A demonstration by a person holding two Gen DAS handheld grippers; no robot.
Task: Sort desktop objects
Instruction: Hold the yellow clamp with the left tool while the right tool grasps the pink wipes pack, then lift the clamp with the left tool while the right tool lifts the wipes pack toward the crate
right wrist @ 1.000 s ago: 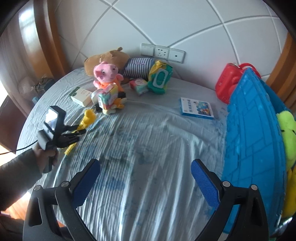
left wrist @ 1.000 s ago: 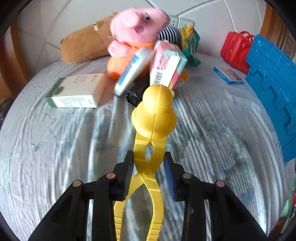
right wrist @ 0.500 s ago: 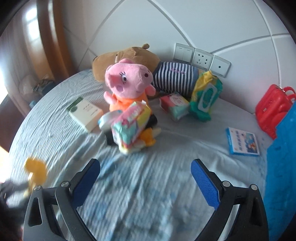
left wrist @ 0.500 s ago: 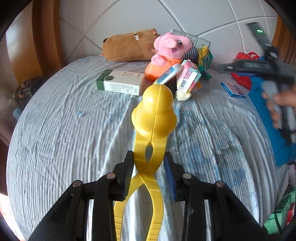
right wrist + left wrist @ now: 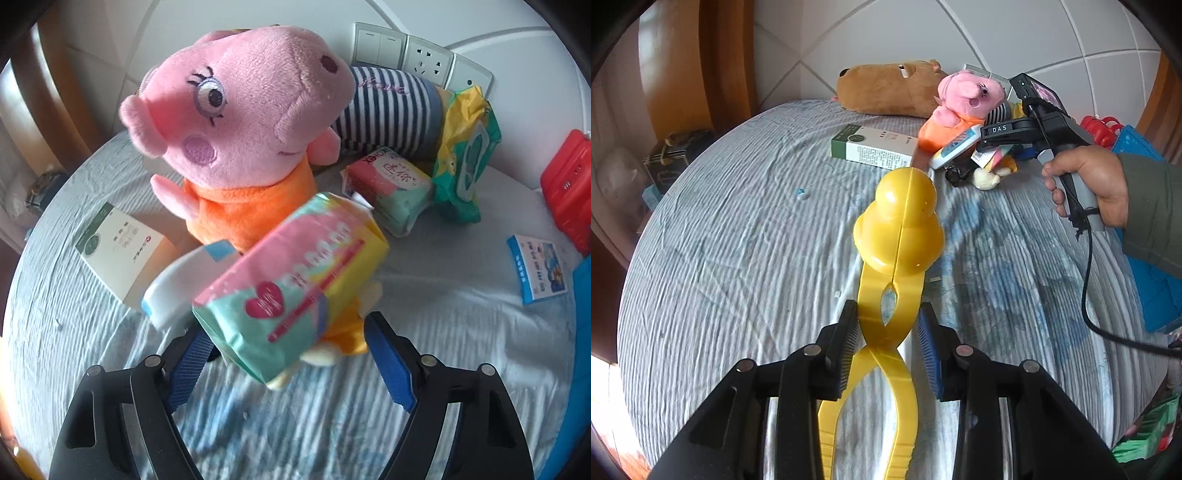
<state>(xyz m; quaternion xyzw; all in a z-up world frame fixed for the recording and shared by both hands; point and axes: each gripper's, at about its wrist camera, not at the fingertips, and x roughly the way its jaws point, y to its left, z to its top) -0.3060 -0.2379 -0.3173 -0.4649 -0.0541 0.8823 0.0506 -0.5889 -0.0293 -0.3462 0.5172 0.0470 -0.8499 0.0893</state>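
My left gripper point(image 5: 888, 332) is shut on the yellow duck-shaped tongs point(image 5: 899, 229) and holds them above the striped bedspread. My right gripper point(image 5: 286, 365) is open, its jaws on either side of a pink-green-yellow tissue pack point(image 5: 291, 288) that leans against a pink pig plush point(image 5: 240, 122). A white tube point(image 5: 177, 284) lies beside the pack. In the left wrist view the right gripper point(image 5: 1027, 129) is held by a hand at the pile by the pig plush point(image 5: 964, 99).
A green-white box point(image 5: 122, 247), a second tissue pack point(image 5: 388, 184), a wet-wipes pack point(image 5: 465, 155) and a striped plush point(image 5: 388, 110) lie around. A blue booklet point(image 5: 537, 267), red case point(image 5: 569, 188) and blue bin point(image 5: 1152, 258) are to the right. A brown plush point(image 5: 886, 88) lies at the back.
My right gripper moved forward to the pile and its jaws now flank the tissue pack. My left gripper pulled back and up with the yellow tongs.
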